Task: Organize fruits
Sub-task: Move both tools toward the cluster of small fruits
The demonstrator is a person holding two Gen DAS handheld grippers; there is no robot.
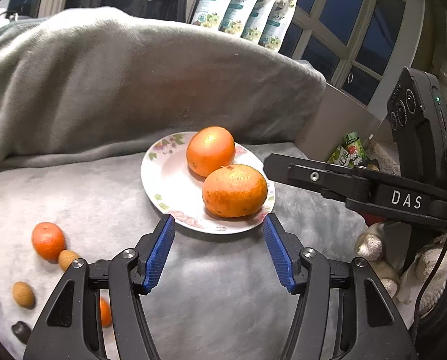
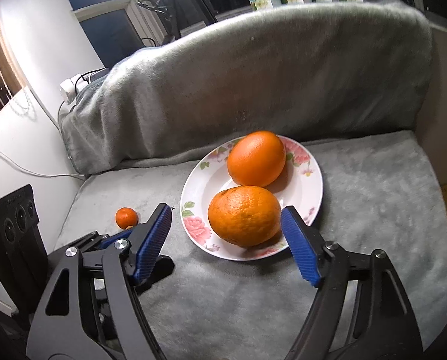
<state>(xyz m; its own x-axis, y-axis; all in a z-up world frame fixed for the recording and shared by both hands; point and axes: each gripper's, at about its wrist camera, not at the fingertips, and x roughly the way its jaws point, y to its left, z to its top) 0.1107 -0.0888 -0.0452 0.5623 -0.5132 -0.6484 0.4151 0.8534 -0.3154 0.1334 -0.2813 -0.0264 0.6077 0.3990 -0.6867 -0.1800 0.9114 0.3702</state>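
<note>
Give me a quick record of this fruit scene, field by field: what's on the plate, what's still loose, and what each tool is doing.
plate: floral plate on the grey blanket
on plate: two large oranges, far and near
loose fruit: small mandarin and two tan longan-like fruits left of the plate
left tool: open, empty, before the plate
right tool: open, empty, straddling the near orange

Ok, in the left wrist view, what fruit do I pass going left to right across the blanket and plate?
Tan oval fruit → small mandarin → second tan oval fruit → rear orange on the floral plate → front orange.
</note>
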